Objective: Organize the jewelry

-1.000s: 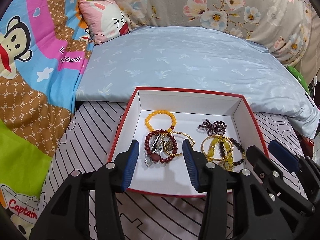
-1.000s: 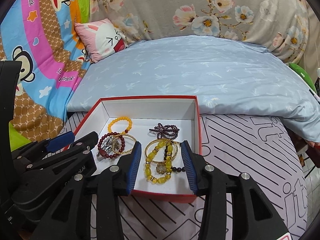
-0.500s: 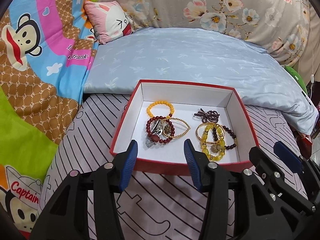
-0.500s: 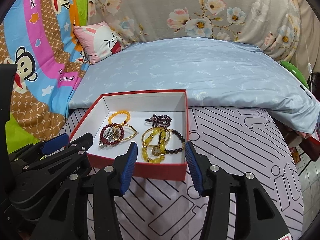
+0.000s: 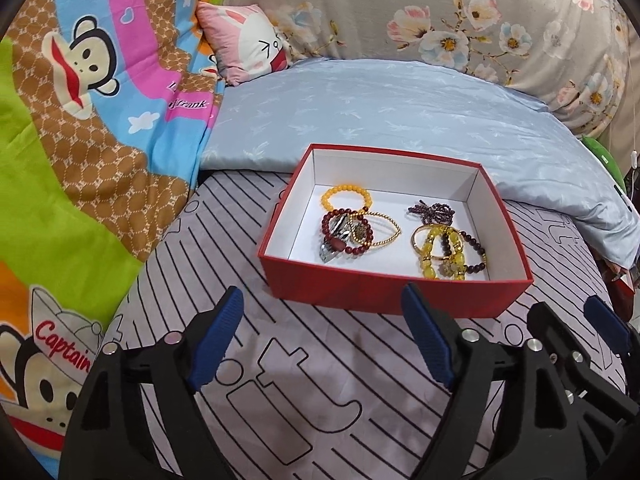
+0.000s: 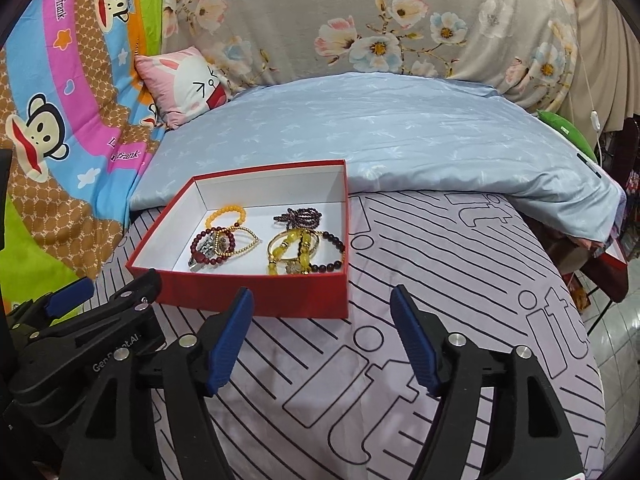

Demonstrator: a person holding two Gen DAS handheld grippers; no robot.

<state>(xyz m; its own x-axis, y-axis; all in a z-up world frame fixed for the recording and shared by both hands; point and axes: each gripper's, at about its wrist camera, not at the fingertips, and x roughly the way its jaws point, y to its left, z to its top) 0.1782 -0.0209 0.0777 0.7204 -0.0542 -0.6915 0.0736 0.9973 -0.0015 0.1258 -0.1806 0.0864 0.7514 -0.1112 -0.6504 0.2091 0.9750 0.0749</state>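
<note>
One red box point(image 5: 394, 294), two grippers, several tangled bracelets point(image 5: 347, 232).

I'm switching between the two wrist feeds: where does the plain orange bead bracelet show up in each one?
Left wrist view: orange bead bracelet lies right of centre, in the far-left part of the red box, above the dark red bead bracelet.
Right wrist view: orange bead bracelet lies left of centre, again in the box's far-left part.
Shared landmark: the pink rabbit cushion, up and left of the box in both.

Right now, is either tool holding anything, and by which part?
Nothing is held. The left tool and right tool are both opening, empty, short of the red box; the bracelets lie inside it.
</note>
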